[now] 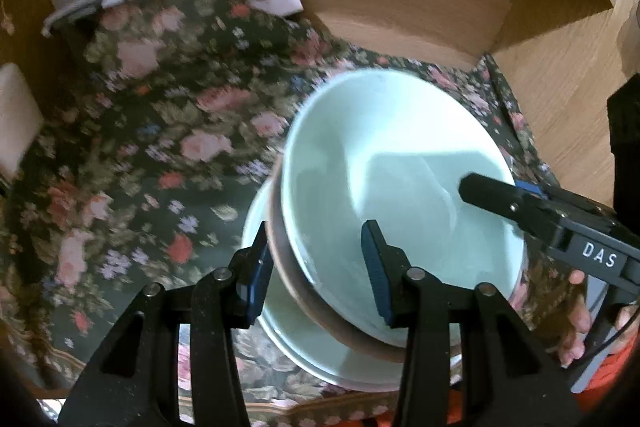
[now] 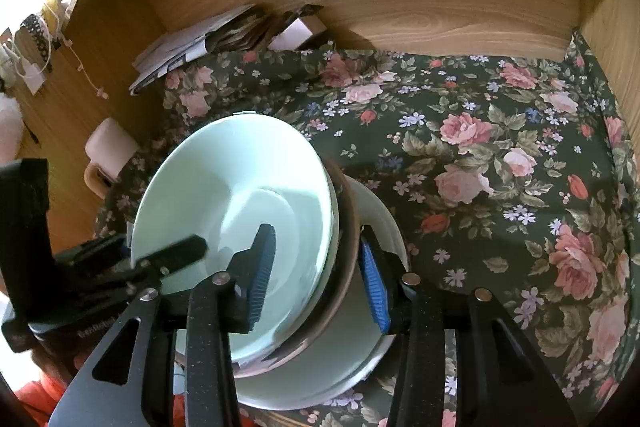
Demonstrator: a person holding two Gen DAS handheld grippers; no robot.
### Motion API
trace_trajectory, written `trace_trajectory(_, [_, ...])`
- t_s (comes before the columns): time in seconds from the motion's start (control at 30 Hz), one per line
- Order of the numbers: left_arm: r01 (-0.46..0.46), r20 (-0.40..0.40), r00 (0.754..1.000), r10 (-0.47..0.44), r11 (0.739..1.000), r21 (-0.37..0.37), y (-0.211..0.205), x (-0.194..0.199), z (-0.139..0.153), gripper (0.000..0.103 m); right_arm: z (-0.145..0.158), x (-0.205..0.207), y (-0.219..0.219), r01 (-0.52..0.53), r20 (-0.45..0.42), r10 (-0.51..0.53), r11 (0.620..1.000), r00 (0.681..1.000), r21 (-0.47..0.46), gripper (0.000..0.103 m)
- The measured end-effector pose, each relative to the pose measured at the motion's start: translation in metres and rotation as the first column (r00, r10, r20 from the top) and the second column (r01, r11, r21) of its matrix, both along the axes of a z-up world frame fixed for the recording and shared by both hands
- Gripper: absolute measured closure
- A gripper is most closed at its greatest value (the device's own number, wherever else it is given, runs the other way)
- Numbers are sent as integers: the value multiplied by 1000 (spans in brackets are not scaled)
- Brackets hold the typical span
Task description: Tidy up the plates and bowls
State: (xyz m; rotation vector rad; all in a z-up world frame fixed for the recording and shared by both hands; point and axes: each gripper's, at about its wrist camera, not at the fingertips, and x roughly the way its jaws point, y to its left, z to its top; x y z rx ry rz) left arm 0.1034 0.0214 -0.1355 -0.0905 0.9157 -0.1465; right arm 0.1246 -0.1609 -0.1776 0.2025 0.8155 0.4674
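Note:
A pale green bowl [image 1: 400,155] with a brown outer wall sits tilted over a pale green plate [image 1: 288,343] on a floral cloth. My left gripper [image 1: 316,227] straddles the bowl's near rim, one blue pad on the brown outside and one inside, shut on it. In the right wrist view my right gripper [image 2: 317,229] holds the opposite rim of the bowl [image 2: 240,195] the same way, its pads lying against the wall above the plate [image 2: 320,383]. Each view also shows a black finger [image 1: 480,193] of the other gripper reaching into the bowl.
The floral cloth [image 2: 500,155] lines a wooden compartment with a back wall [image 2: 420,3] and side walls. Papers [image 2: 188,47] lie at the back left, with a white mug [image 2: 110,151] at the left. A person's hand [image 1: 576,315] is at the right edge.

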Motion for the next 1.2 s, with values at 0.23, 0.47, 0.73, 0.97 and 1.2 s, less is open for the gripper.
trace_trajectory(0.23, [-54, 123, 991, 51, 998, 20, 11, -14, 30, 47, 25, -20, -4, 39, 131, -35, 999, 991, -25, 47])
trace_trajectory(0.47, [-67, 326, 944, 51, 997, 39, 5, -47, 72, 40, 65, -61, -10, 59, 336, -63, 998, 940, 22, 32])
trace_trajectory(0.73, [-86, 502, 863, 55, 996, 38, -4, -85, 101, 22, 81, -92, -6, 40, 448, -51, 999, 892, 34, 25])
trace_trajectory(0.97, [-91, 568, 821, 55, 995, 35, -9, -107, 105, 10, 83, -112, -5, 62, 514, -65, 998, 855, 23, 12])
trace_trajectory(1.2, [-89, 593, 803, 57, 996, 24, -9, -118, 103, 2, 84, -125, -6, 96, 557, -91, 995, 826, 21, 0])
